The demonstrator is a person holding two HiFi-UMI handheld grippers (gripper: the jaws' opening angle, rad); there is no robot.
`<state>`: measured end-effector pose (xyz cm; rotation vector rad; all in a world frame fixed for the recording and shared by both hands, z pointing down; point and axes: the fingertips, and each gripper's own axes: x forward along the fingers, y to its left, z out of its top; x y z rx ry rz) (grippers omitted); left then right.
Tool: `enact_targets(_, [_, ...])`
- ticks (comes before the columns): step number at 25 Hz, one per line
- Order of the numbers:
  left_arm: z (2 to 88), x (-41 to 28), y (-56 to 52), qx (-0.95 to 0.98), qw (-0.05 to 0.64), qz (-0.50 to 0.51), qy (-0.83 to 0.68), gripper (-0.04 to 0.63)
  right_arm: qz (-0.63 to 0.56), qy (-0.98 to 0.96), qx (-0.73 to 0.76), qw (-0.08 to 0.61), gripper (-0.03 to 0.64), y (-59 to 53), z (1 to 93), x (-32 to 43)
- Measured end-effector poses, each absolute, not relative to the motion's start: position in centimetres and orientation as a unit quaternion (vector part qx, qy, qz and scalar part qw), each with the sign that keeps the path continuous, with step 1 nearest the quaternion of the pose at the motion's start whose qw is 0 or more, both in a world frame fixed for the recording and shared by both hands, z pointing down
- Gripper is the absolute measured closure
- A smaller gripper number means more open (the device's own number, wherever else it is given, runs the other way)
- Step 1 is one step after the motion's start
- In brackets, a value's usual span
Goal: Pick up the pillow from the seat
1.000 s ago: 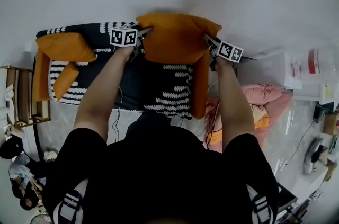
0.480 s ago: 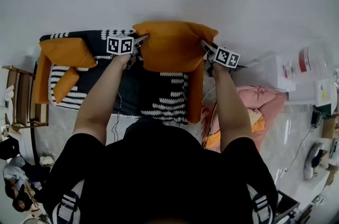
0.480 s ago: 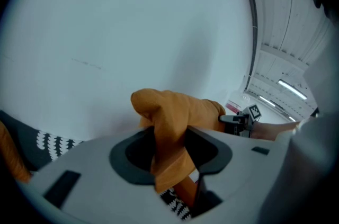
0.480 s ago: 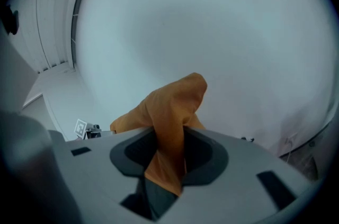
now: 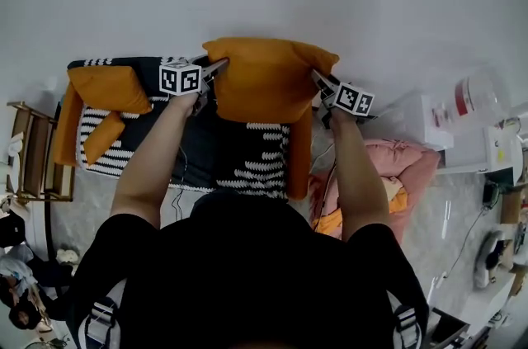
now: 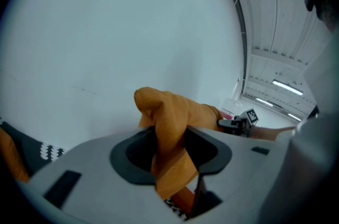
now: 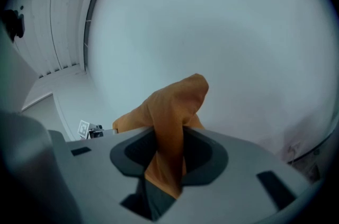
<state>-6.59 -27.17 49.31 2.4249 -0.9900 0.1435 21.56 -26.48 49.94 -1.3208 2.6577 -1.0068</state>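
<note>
An orange pillow hangs lifted above the seat, stretched between my two grippers. My left gripper is shut on the pillow's upper left corner, and its own view shows the orange fabric bunched between the jaws. My right gripper is shut on the upper right corner, with the cloth pinched the same way. The seat is dark with a black-and-white patterned cover and orange sides.
Two more orange cushions lie at the seat's left end. A wooden rack stands at the far left. A pink bundle lies on the floor at the right, next to a white box. A plain wall fills the back.
The pillow and both grippers have shifted slightly left and a little up in the head view. Both grips on the corners hold unchanged.
</note>
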Motion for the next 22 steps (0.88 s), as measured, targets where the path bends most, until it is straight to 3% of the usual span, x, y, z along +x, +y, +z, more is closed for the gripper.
enact_targets(22, [39.6,-5.3,-19.5,0.917,0.19,0.004,-0.352,0.426,-0.259,0.879,-0.398,0.04,0.488,-18.3,40.9,22.8])
